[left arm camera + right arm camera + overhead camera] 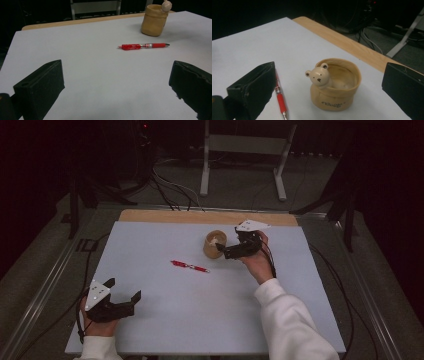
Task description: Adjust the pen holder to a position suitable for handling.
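Note:
A red pen (189, 266) lies flat on the white table top (150, 240), near its middle; it also lies ahead of the left jaws (144, 46) and beside the right jaw (280, 100). A tan pot with a little bear head on its rim (214, 244) stands upright behind the pen (154, 20) (334, 83). My right gripper (226, 252) is open, just right of the pot, jaws pointing at it with the pot between them in its view. My left gripper (124, 290) is open near the table's front left corner, with nothing between its jaws.
A wooden strip (207, 217) runs along the table's far edge. Behind it, cables (170, 190) and a white metal stand (245, 155) sit on the dark floor. Metal rails (45, 285) flank the table.

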`<state>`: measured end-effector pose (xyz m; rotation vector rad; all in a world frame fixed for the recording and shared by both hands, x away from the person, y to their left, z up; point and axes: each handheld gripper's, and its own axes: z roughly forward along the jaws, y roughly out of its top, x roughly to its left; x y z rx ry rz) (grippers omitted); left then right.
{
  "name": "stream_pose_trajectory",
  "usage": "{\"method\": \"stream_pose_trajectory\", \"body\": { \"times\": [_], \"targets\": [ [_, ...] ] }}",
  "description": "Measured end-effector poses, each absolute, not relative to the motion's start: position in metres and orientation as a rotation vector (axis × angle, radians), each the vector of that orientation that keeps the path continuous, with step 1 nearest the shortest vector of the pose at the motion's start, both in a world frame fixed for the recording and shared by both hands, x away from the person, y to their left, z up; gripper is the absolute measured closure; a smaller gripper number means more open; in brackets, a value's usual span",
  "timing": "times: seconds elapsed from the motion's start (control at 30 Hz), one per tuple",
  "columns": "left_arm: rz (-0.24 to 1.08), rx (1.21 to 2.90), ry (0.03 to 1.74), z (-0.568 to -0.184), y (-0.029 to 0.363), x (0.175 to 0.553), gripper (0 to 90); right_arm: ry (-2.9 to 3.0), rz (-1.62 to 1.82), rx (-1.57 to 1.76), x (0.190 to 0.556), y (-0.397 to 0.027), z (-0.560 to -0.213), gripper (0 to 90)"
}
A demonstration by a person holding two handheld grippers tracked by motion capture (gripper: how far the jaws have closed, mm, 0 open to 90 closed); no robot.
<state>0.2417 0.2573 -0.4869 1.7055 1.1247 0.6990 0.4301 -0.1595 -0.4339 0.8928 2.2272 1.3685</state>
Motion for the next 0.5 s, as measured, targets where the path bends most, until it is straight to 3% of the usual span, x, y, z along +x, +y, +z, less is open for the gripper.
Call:
{"method": "stream_pose_trajectory", "body": {
  "times": [0.33, 0.5],
  "targets": [
    [0.695, 1.704, 1.122, -0.487, 0.258, 0.242, 0.4, 2.322, 1.329, 0.877, 0.448, -0.136, -0.444, 0.2],
    [0.691, 1.702, 1.124, -0.487, 0.258, 0.242, 0.4, 2.393, 1.213, 0.869, 0.456, -0.123, -0.455, 15.6]
  ]
}}
